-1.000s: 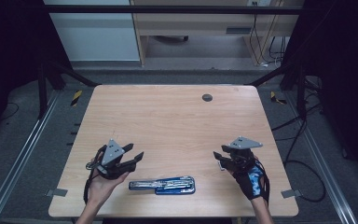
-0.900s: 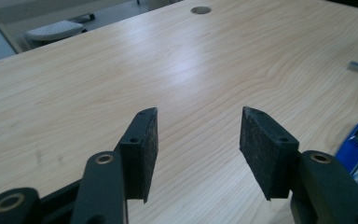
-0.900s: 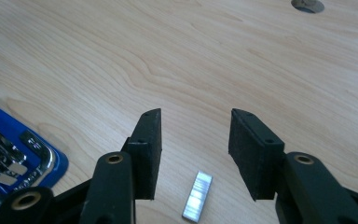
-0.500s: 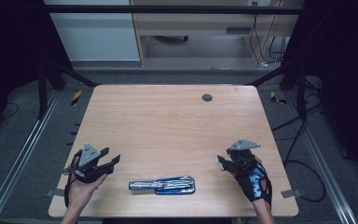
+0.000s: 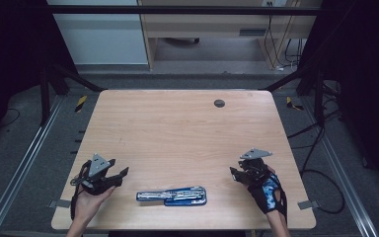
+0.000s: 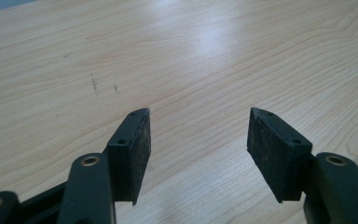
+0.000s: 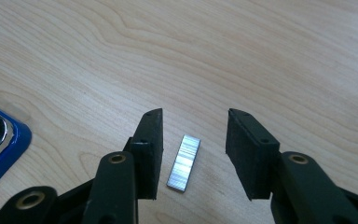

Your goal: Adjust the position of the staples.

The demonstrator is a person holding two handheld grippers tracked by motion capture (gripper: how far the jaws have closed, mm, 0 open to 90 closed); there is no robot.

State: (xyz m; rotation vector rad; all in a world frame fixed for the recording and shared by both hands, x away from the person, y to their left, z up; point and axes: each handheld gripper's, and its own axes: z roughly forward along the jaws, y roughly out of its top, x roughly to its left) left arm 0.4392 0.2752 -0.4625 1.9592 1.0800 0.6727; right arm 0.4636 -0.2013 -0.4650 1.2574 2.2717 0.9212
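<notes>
Between the right tool's [image 7: 194, 116] open, closing jaws lies a staple strip [image 7: 183, 163] — small, silvery, ridged; the left tool [image 6: 198, 114] has been widening — empty.

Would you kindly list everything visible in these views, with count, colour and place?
stapler: one, blue and silver, lying opened flat near the table's front edge, between the two grippers
strip of staples: one, silver, flat on the table between the right gripper's open jaws, untouched
round insert: one, dark, in the tabletop toward the far right
table: one, light wood
left gripper: one, black, jaws have just been opening, nothing between them
right gripper: one, black, open
</notes>
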